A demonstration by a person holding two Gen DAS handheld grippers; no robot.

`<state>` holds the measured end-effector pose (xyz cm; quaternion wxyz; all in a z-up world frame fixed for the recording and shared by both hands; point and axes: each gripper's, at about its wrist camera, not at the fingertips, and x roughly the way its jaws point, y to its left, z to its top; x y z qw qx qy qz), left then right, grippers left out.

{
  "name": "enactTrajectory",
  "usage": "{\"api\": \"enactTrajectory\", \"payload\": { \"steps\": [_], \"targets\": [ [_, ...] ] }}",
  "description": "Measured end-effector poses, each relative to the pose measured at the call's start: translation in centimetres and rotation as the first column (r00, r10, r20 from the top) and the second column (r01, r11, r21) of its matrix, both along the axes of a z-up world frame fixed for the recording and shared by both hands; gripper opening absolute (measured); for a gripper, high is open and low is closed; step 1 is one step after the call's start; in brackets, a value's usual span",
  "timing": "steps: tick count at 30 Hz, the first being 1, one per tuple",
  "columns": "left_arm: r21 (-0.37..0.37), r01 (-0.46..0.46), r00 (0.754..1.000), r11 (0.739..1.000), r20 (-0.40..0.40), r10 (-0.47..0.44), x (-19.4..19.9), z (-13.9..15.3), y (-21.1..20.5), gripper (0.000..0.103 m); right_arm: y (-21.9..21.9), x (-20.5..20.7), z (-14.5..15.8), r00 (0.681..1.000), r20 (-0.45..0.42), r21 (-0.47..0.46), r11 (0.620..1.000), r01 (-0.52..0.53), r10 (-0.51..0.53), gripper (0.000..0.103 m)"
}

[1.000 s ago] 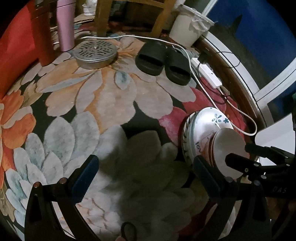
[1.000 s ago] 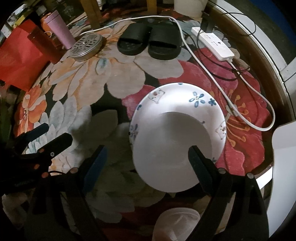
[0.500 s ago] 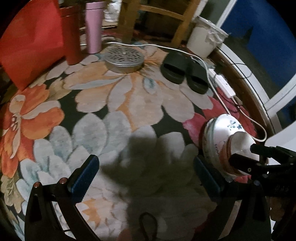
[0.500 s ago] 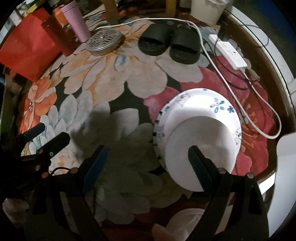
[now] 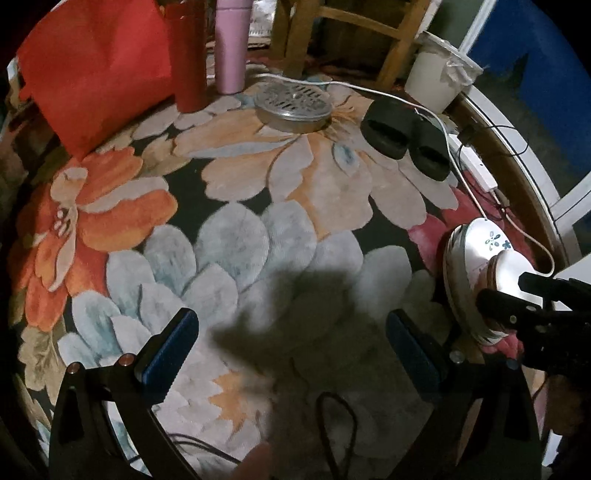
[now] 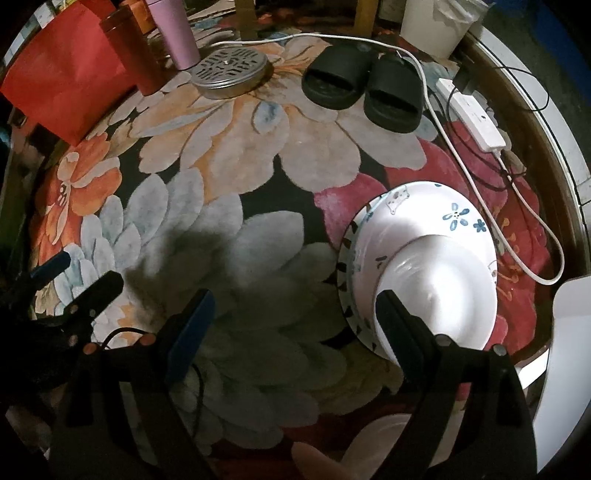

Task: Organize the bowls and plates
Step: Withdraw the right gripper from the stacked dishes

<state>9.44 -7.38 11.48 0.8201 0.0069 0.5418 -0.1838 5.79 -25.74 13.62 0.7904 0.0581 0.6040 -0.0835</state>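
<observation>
A stack of white dishes (image 6: 421,266) sits upside down on the floral rug at the right: a plate with blue flower marks and a plain white bowl (image 6: 439,295) on top. The stack also shows in the left wrist view (image 5: 476,273). My right gripper (image 6: 291,325) is open and empty, left of the stack; its right finger overlaps the bowl's near edge in view. My left gripper (image 5: 291,339) is open and empty over bare rug, left of the stack. The right gripper's fingers (image 5: 517,306) cross in front of the stack there.
Black slippers (image 6: 362,85), a round metal grille lid (image 6: 229,70), pink (image 6: 177,33) and red tumblers, a red bag (image 6: 62,77), a white power strip (image 6: 472,118) with a cable, a white bin (image 5: 439,77) and wooden chair legs ring the rug's far side. Another white dish (image 6: 373,446) lies at the near edge.
Both grippers have drawn back and up from the dish stack, so more rug shows. The stack now lies to the right of the right gripper's opening rather than between its fingers.
</observation>
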Motion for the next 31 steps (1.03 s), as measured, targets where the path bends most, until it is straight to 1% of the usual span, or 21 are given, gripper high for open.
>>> {"api": "enactTrajectory", "payload": {
  "steps": [1, 5, 7, 9, 17, 24, 31],
  "targets": [
    [0.01, -0.013, 1.0, 1.0, -0.006, 0.013, 0.0, -0.1, 0.3, 0.102, 0.2, 0.0, 0.0, 1.0, 0.001, -0.005, 1.0, -0.002, 0.002, 0.09],
    [0.013, -0.019, 1.0, 1.0, -0.011, 0.019, 0.0, -0.2, 1.1, 0.102, 1.2, 0.1, 0.0, 1.0, 0.006, -0.03, 0.999, -0.022, 0.022, 0.09],
    [0.02, -0.027, 1.0, 0.999, -0.006, 0.027, 0.0, -0.2, 1.5, 0.102, 1.5, 0.2, -0.1, 1.0, 0.006, -0.026, 0.999, -0.03, 0.031, 0.09],
    [0.006, -0.032, 0.999, 0.999, -0.015, 0.032, -0.1, -0.3, 2.0, 0.102, 1.9, 0.2, -0.1, 0.999, 0.007, -0.02, 0.999, -0.039, 0.039, 0.09],
    [0.0, -0.043, 0.999, 0.999, -0.02, 0.043, -0.4, -0.6, 3.4, 0.101, 3.5, 0.4, -0.6, 0.998, 0.002, -0.009, 0.998, -0.068, 0.068, 0.09],
    [-0.005, -0.073, 0.996, 0.997, -0.048, 0.073, -0.4, -1.4, 4.8, 0.097, 4.7, 0.6, -1.7, 0.997, -0.02, 0.033, 0.996, -0.08, 0.081, 0.09],
    [-0.012, -0.107, 0.992, 0.994, -0.075, 0.106, -0.4, -2.4, 6.2, 0.097, 6.0, 0.4, -2.3, 0.992, -0.033, 0.035, 0.993, -0.117, 0.118, 0.09]
  ]
}}
